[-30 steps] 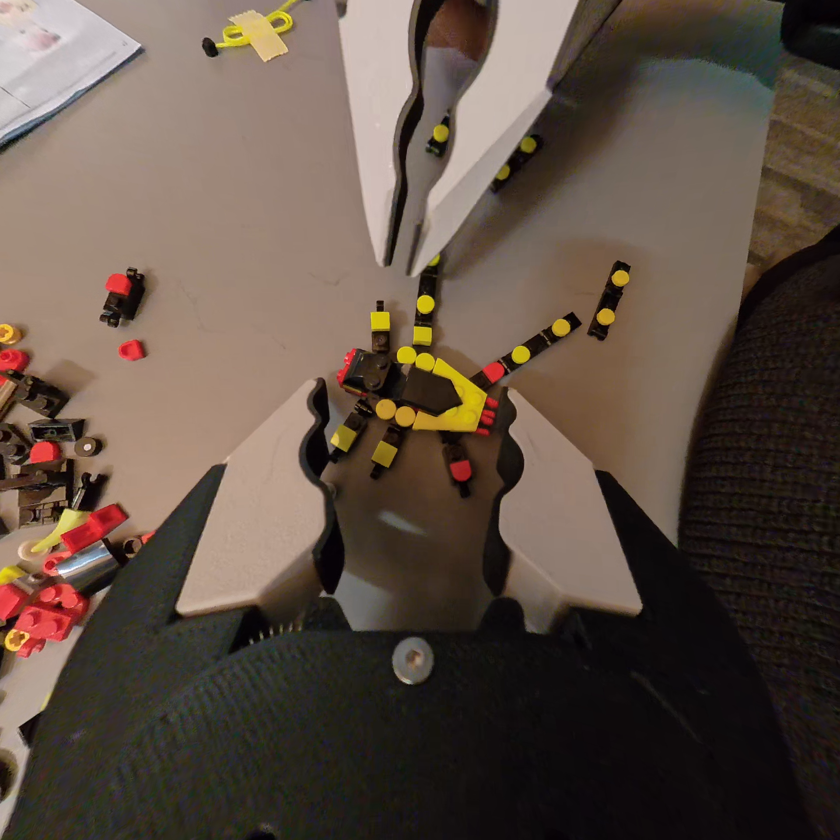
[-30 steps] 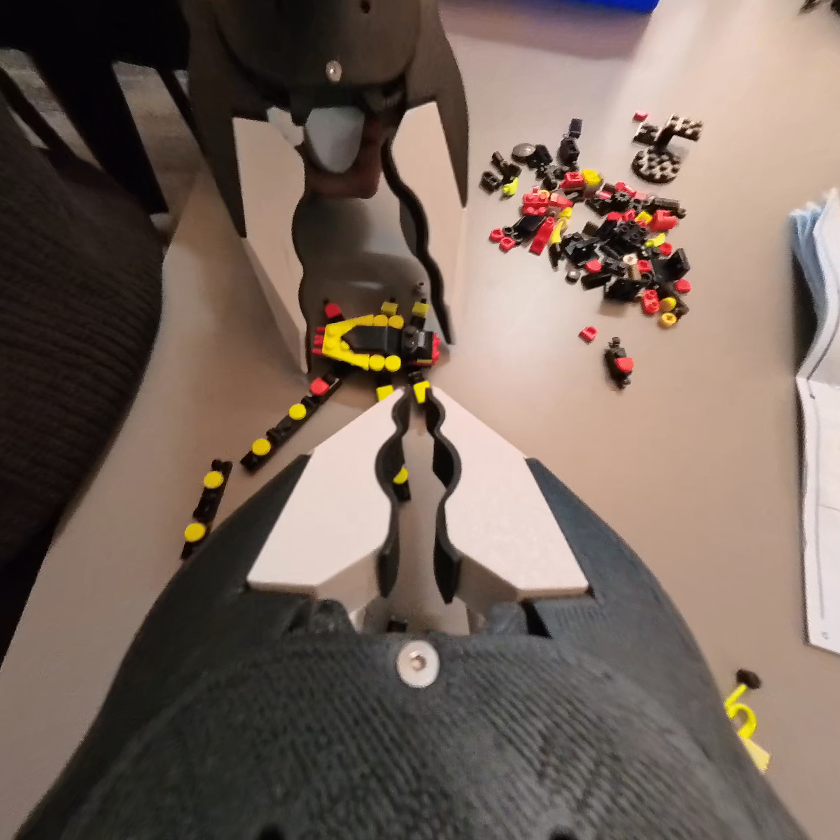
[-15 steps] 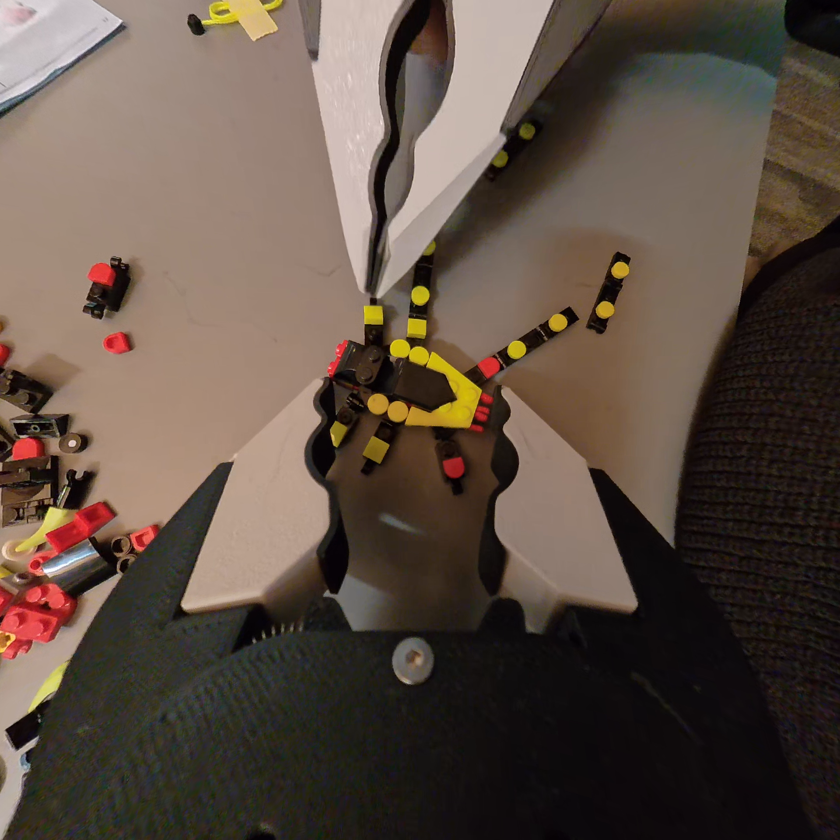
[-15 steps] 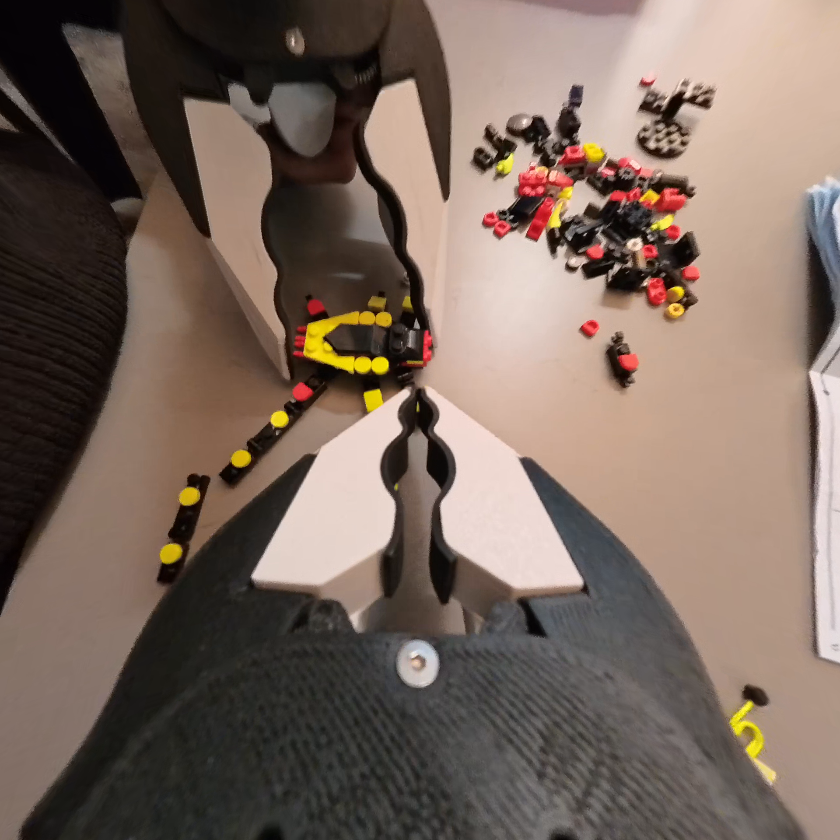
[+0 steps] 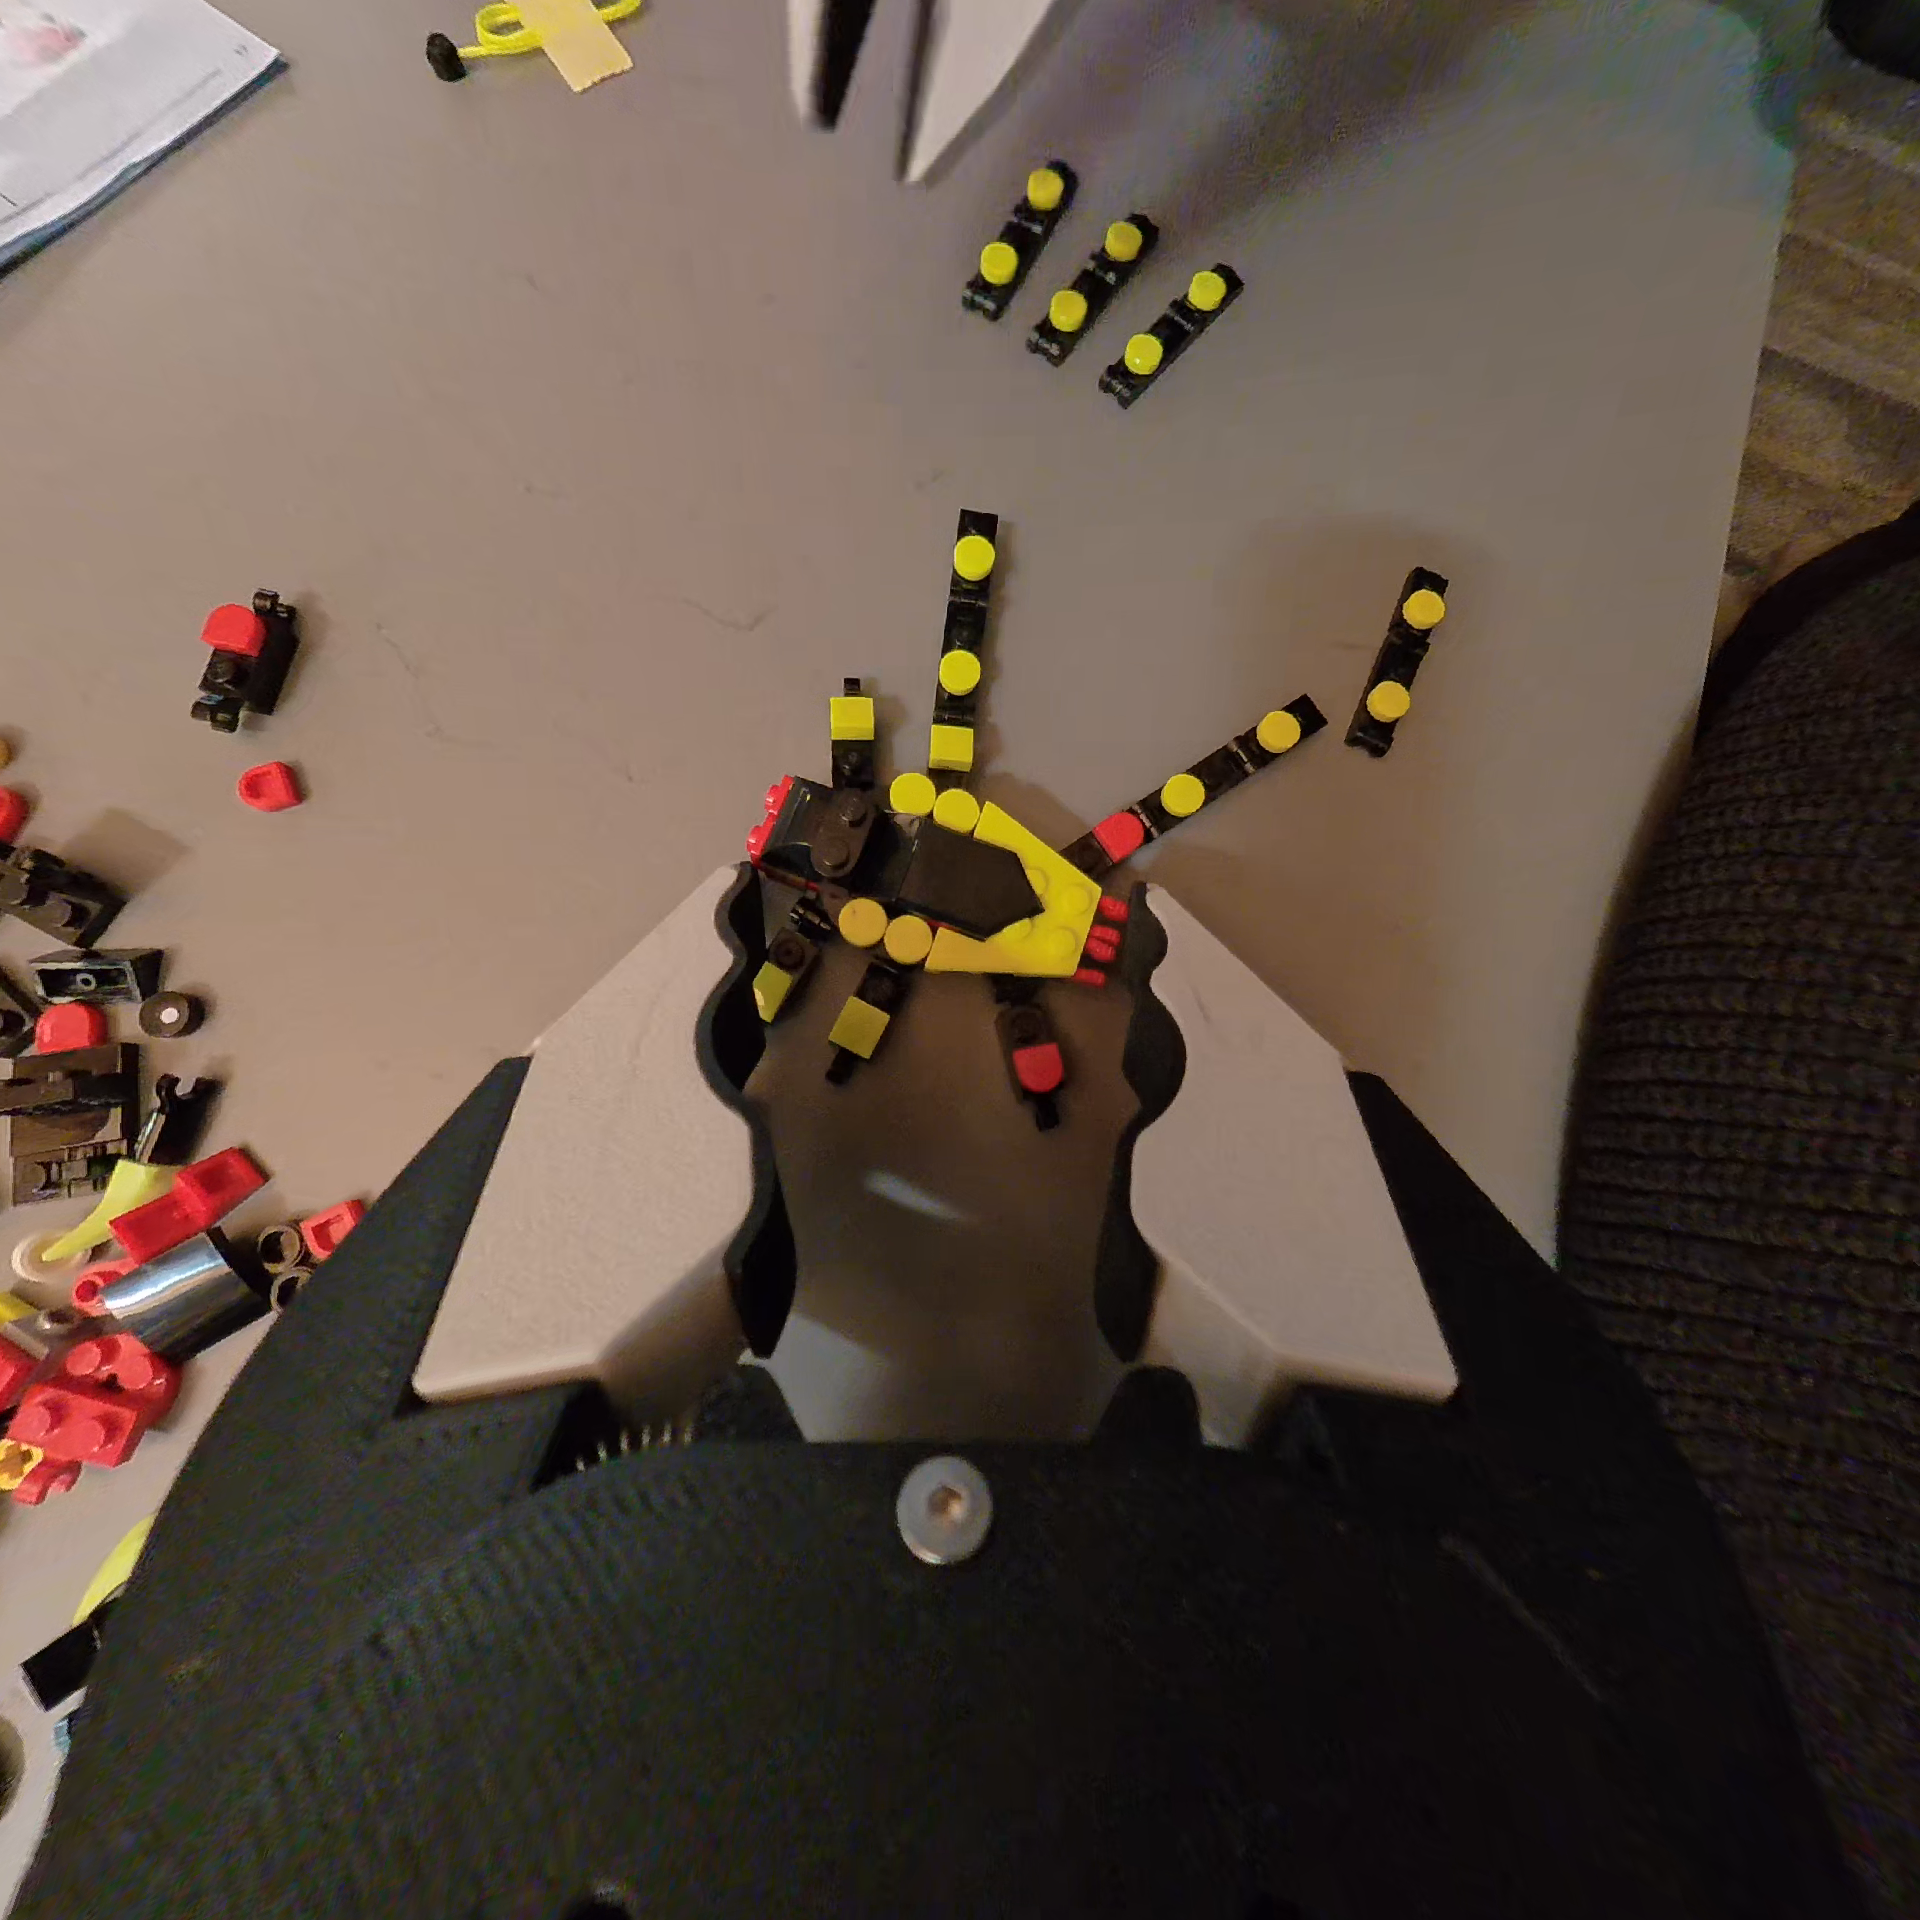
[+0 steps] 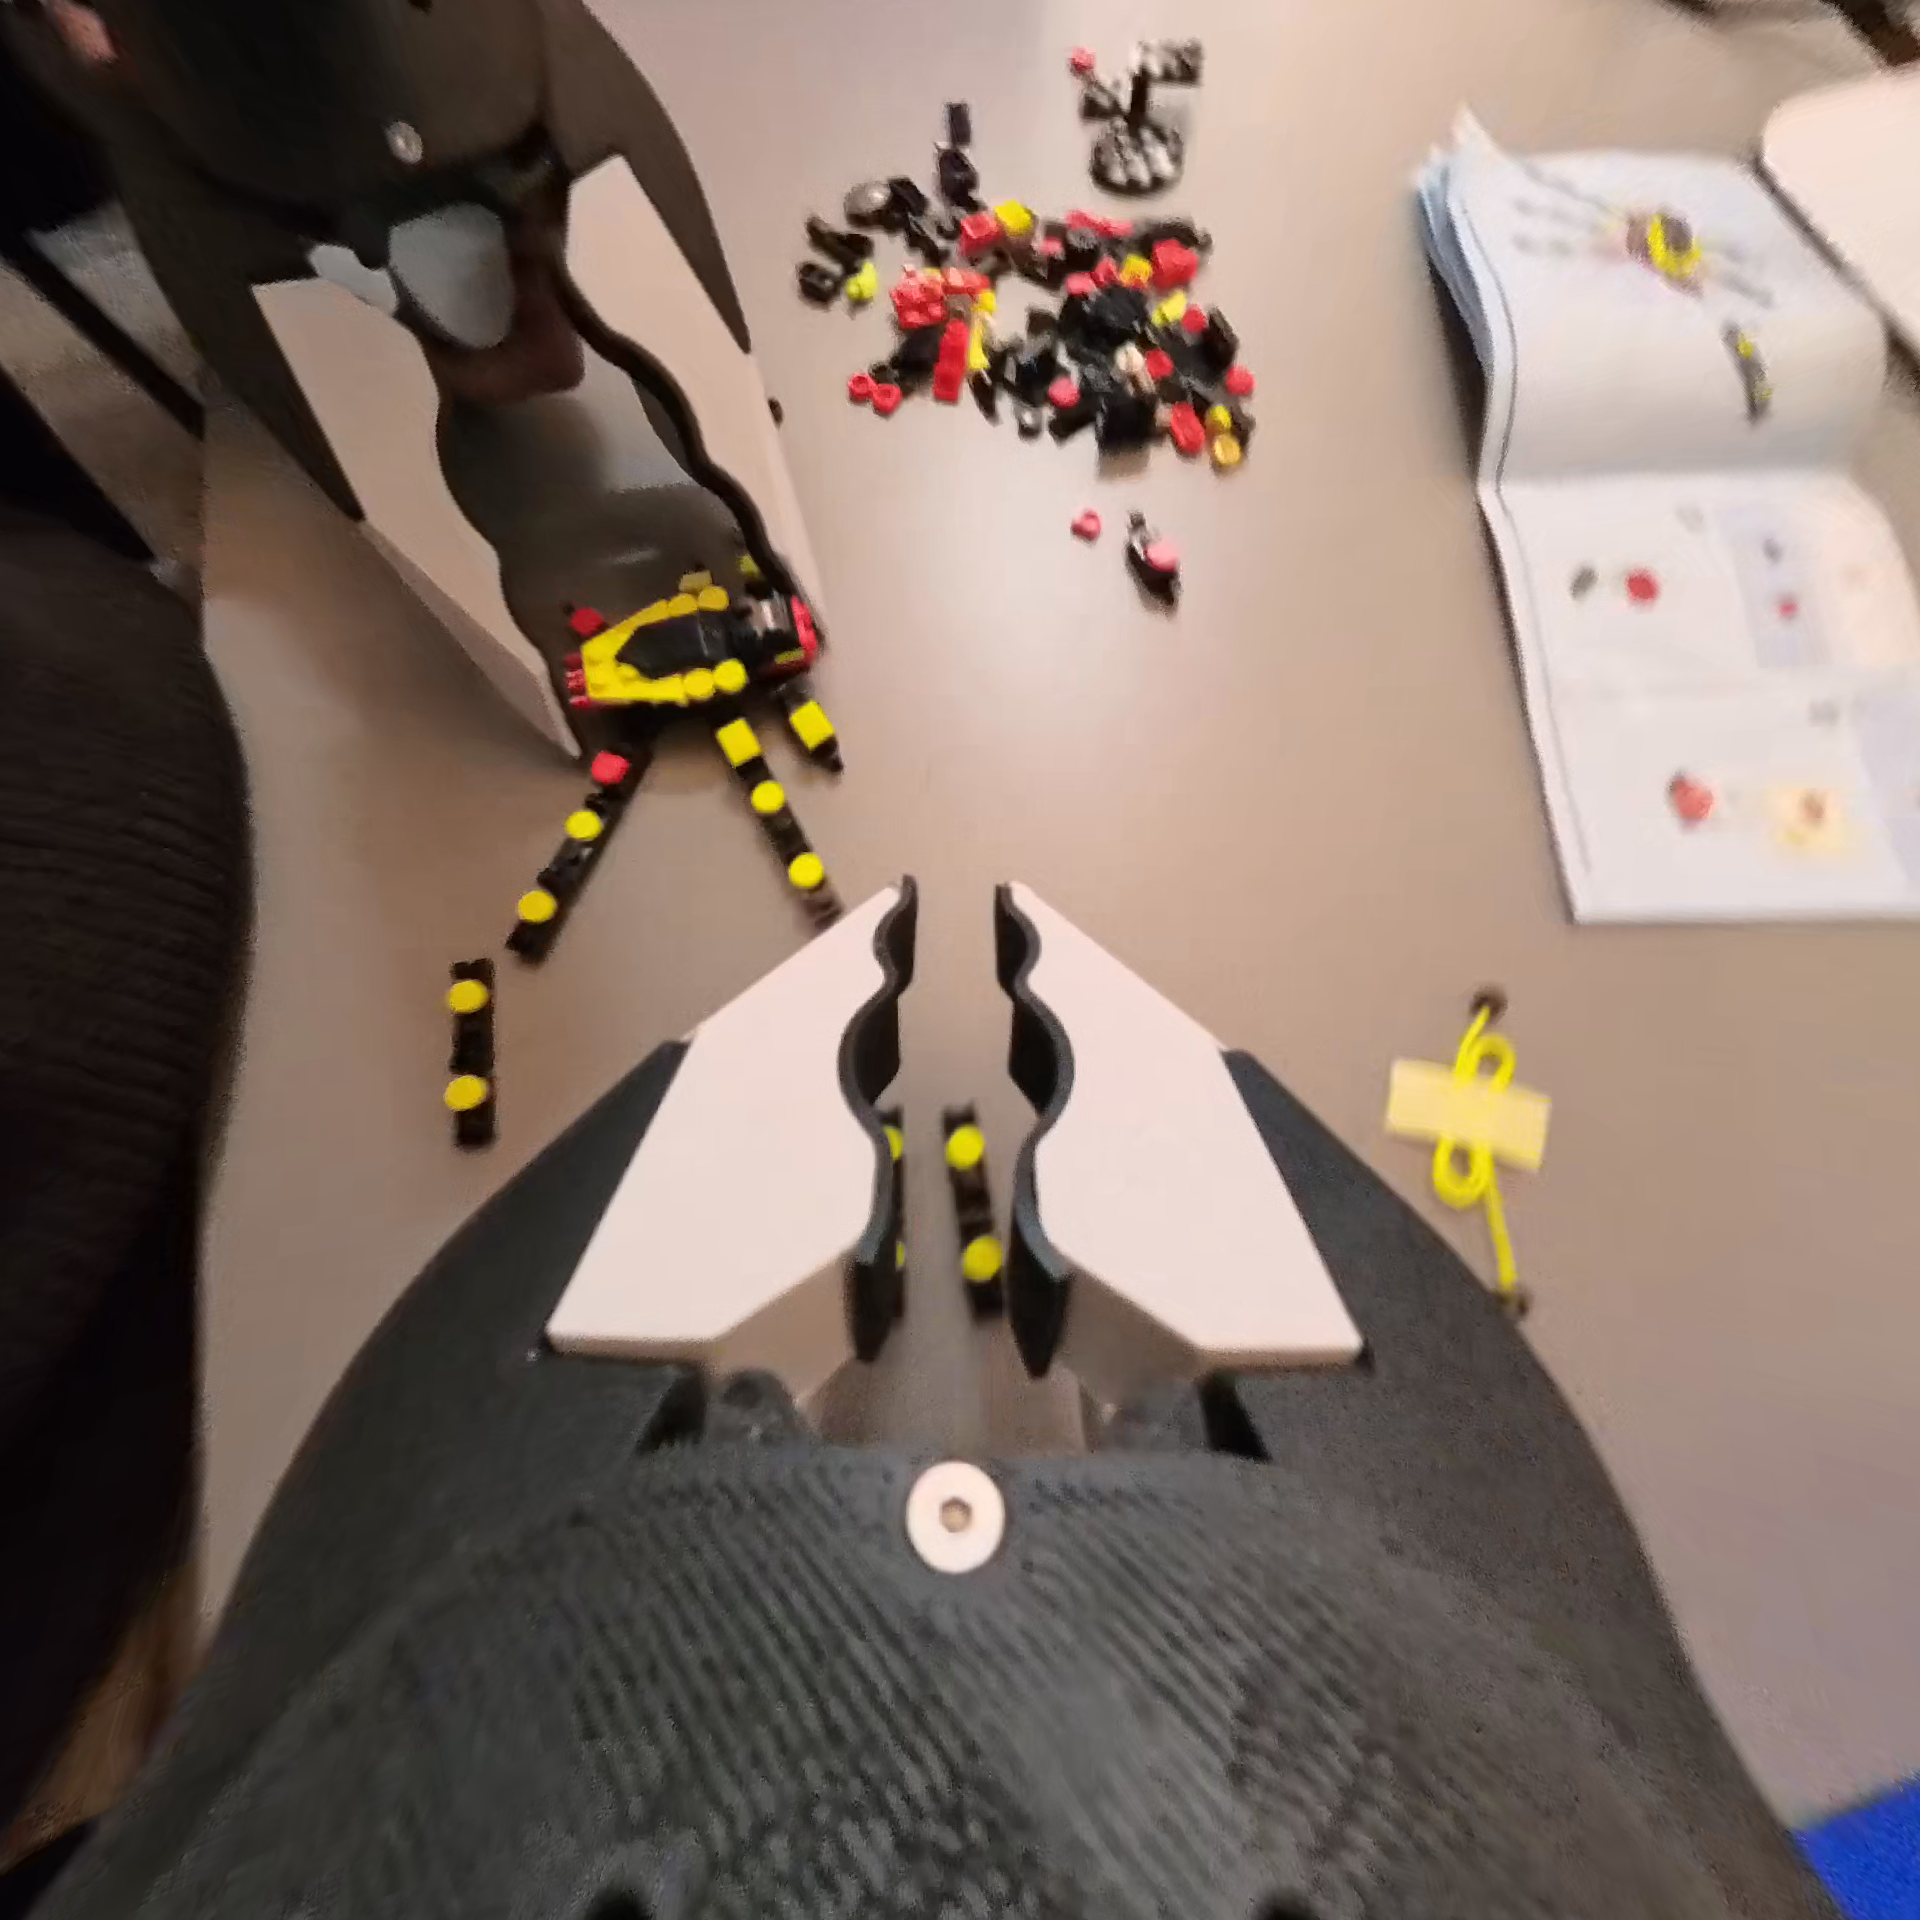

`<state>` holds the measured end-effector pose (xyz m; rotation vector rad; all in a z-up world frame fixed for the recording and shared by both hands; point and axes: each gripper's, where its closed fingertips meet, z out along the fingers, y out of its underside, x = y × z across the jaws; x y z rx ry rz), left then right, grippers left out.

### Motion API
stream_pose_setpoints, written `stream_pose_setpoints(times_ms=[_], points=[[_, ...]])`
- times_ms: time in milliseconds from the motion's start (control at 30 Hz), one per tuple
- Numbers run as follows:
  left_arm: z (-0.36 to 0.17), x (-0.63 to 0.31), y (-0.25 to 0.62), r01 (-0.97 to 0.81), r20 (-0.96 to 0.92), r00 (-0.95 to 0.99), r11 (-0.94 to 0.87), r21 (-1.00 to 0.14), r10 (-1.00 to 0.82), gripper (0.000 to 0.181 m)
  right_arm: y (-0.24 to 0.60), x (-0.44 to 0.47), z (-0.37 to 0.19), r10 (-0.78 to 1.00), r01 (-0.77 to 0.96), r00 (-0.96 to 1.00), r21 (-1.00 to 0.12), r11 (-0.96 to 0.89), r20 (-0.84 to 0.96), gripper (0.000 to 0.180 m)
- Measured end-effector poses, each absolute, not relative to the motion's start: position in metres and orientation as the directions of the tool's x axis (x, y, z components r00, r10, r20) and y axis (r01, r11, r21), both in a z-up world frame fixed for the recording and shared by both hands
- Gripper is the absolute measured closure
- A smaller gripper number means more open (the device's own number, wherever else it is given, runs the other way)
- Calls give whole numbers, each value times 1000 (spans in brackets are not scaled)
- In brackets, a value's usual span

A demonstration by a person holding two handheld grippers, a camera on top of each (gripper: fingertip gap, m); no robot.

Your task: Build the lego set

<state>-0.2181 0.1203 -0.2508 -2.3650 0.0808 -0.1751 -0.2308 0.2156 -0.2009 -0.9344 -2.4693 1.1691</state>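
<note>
A black, yellow and red spider-like lego model [image 5: 935, 878] lies on the grey table [image 5: 520, 468]. My left gripper [image 5: 940, 894] is shut on the model's body, one finger at each end; it also shows in the right wrist view [image 6: 686, 665]. Two long black legs with yellow studs [image 5: 966, 623] [image 5: 1205, 769] stick out from the model. My right gripper [image 6: 954, 894] is drawn back from the model, slightly open and empty; its tips show at the top of the left wrist view [image 5: 873, 114]. Three loose legs [image 5: 1091, 286] lie below it, and another one [image 5: 1392, 660] lies near the model.
A pile of loose red, black and yellow pieces [image 6: 1049, 312] lies beyond the model. An open instruction booklet [image 6: 1662, 520] is at the right. A yellow cord with tape [image 6: 1470, 1117] lies near my right gripper. A dark fabric seat [image 5: 1766, 1039] borders the table edge.
My right gripper was shut at the model's leg; it has pulled back away from the model and opened slightly. My left gripper has closed in a little on the model's body.
</note>
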Motion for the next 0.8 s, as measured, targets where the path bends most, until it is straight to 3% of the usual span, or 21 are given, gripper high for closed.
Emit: stream_pose_setpoints(times_ms=[167,300,400,667,800], points=[[-251,-219,121,-4,107,988,-715,-699,-109,113,226,-186,-208,736,584,-648,-747,318,-193,167],[-251,-220,121,-3,108,988,-714,-700,-110,113,238,-161,-239,781,620,-620,-653,435,-69,167],[-251,-220,122,-10,104,988,-715,-699,-115,113,235,-160,-250,760,605,-650,-614,507,-13,169],[-251,-222,115,-41,102,983,-721,-692,-155,113,209,-181,-235,674,491,-738,-660,568,30,174],[-251,-222,114,-62,97,979,-719,-692,-177,113,196,-202,-231,534,389,-845,-646,657,34,174]])
